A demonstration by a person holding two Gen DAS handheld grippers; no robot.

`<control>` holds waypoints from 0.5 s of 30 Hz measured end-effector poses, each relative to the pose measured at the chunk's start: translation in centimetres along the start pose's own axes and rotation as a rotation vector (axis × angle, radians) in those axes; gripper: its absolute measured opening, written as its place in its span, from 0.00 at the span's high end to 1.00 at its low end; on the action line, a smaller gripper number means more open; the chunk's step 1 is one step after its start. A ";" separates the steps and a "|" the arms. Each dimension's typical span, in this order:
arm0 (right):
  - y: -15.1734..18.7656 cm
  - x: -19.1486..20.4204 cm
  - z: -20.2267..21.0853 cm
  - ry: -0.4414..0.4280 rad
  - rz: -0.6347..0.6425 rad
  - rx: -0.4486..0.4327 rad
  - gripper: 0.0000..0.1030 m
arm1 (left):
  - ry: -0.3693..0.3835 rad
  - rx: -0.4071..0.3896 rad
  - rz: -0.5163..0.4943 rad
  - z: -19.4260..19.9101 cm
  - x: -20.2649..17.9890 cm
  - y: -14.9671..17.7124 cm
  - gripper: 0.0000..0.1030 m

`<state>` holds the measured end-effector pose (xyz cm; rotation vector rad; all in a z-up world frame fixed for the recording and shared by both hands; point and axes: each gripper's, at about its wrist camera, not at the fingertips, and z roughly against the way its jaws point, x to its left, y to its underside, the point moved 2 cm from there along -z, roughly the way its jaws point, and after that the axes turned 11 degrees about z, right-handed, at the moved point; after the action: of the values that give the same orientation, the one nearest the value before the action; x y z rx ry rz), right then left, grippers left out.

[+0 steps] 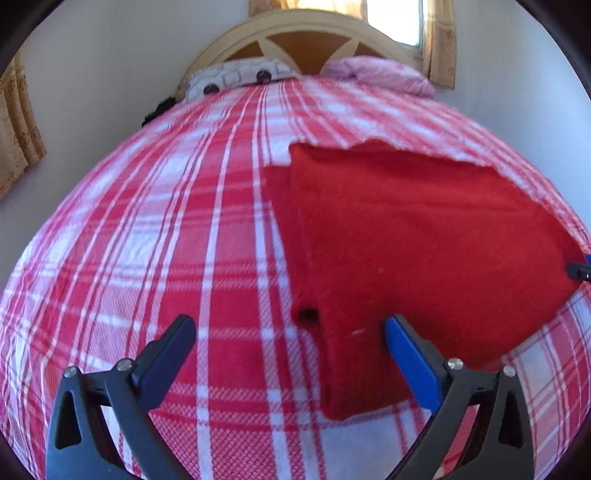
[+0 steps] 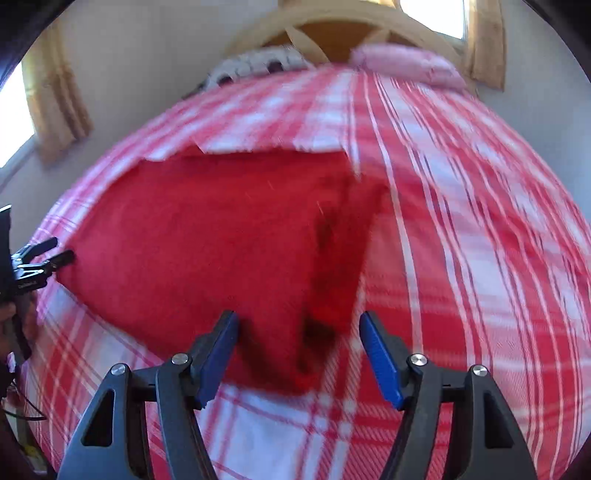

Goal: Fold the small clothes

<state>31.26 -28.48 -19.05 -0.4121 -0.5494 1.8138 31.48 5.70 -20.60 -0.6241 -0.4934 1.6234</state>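
A red knitted garment (image 1: 406, 240) lies folded flat on the red-and-white plaid bed cover (image 1: 166, 221). My left gripper (image 1: 290, 332) is open, hovering over the garment's near left corner, its right finger above the cloth. The right gripper's tip shows at the far right edge (image 1: 581, 271). In the right wrist view, the garment (image 2: 207, 240) lies ahead with a doubled fold on its right side. My right gripper (image 2: 299, 328) is open over its near right corner. The left gripper (image 2: 40, 258) shows at the garment's left edge.
A patterned pillow (image 1: 236, 75) and a pink pillow (image 1: 380, 74) lie at the head of the bed, against a wooden headboard (image 1: 303, 29). Curtains (image 1: 18, 129) hang at the left and by a window (image 1: 395, 18). White walls flank the bed.
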 end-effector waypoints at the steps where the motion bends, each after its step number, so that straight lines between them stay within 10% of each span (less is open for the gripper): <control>1: 0.7 -0.6 -0.3 -0.015 -0.029 0.022 0.34 | 0.025 0.001 0.028 0.0 0.4 0.1 0.00; 15: 1.3 -0.5 2.1 -0.103 -0.076 -0.103 0.20 | 0.124 0.063 0.078 -0.9 0.8 0.7 0.00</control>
<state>29.28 -29.61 -18.05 -0.3644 -0.7228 1.7458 31.50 6.33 -21.86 -0.6990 -0.3293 1.6557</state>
